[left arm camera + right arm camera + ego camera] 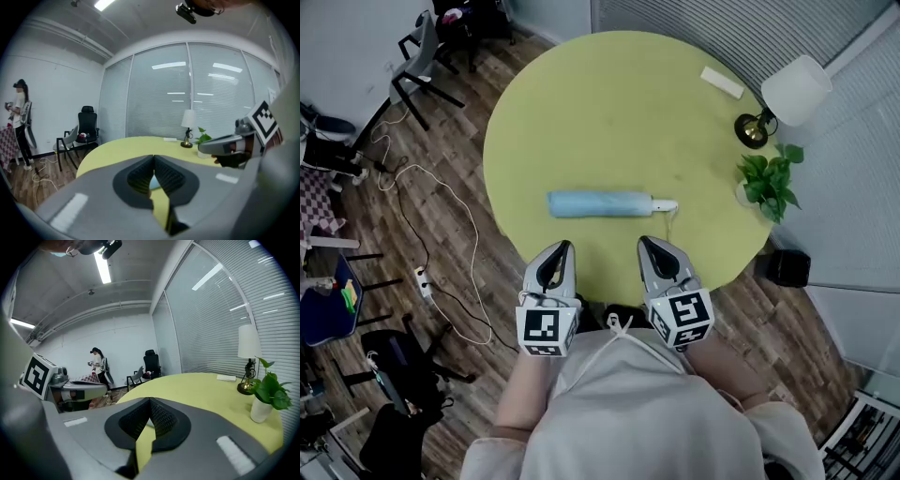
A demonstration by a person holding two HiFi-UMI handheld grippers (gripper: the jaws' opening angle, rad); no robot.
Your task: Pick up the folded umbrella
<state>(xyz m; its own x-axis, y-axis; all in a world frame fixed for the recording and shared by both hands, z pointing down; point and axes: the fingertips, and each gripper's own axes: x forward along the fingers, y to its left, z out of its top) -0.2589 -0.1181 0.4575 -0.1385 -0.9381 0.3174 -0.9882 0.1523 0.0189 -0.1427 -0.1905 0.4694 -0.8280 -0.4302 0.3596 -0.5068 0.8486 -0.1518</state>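
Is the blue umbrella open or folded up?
Folded up. The umbrella lies flat on the yellow table as a slim rolled-up tube, with its white handle at one end.

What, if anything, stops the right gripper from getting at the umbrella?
Likely nothing, so yes: the right gripper hangs just short of the umbrella, only bare table between. Its shut fingers must open first.

The folded umbrella (153, 183) shows only as a pale blue sliver behind the left gripper (153, 157), and the right gripper (150, 400) hides nearly all of it too. On the bench (609, 103), a flat white object (722, 82) is too small to identify. The person's torso (647, 412) covers the bench's near edge.
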